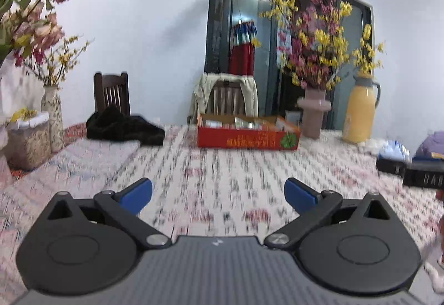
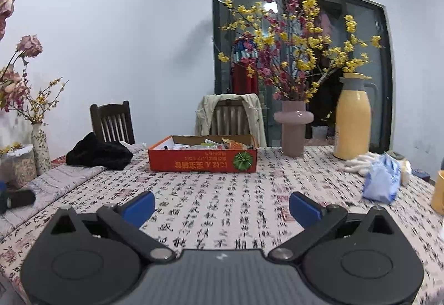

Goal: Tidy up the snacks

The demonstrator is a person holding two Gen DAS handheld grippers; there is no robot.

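Both the left gripper (image 1: 218,195) and the right gripper (image 2: 222,206) hover over the patterned tablecloth (image 2: 222,194) with fingers spread wide, holding nothing. The red box (image 2: 204,159) of snacks (image 2: 222,144) sits at twelve o'clock, well apart from both, with a pink vase (image 2: 293,127) at its one o'clock.

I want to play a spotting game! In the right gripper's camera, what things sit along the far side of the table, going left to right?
Speckled vase → black cloth → red snack box → pink vase → yellow thermos → blue bag.
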